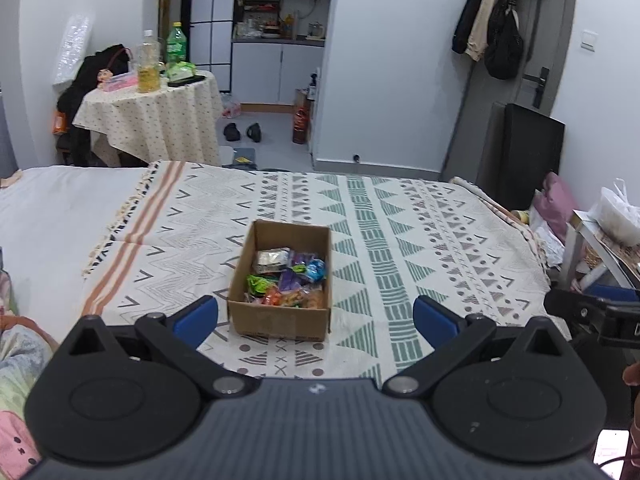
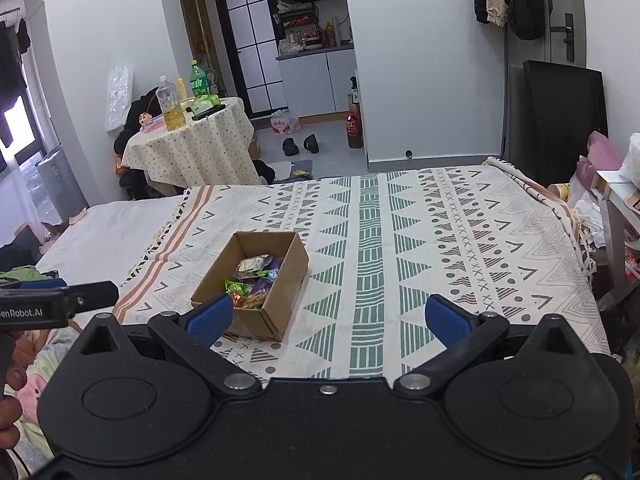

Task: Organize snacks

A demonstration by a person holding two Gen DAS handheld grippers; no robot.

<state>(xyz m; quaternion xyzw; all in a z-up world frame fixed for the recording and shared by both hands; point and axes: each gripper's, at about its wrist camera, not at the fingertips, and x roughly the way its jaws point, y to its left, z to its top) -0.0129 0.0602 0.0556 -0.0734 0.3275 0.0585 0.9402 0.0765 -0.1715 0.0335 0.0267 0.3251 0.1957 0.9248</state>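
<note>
My left gripper point(image 1: 316, 322) and right gripper point(image 2: 329, 320) both gape empty near the open brown cardboard box point(image 1: 280, 322) holding colourful snack packets point(image 1: 290, 276), perhaps sweets.

My right gripper point(image 2: 328, 320) was wide open at the bottom of the frame. The snack box point(image 2: 250, 284) sat on the blanket point(image 2: 440, 240), left of center.

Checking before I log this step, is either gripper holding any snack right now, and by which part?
Nothing is held. The left gripper and right gripper are both open and empty; the snacks all lie in the cardboard box.
</note>
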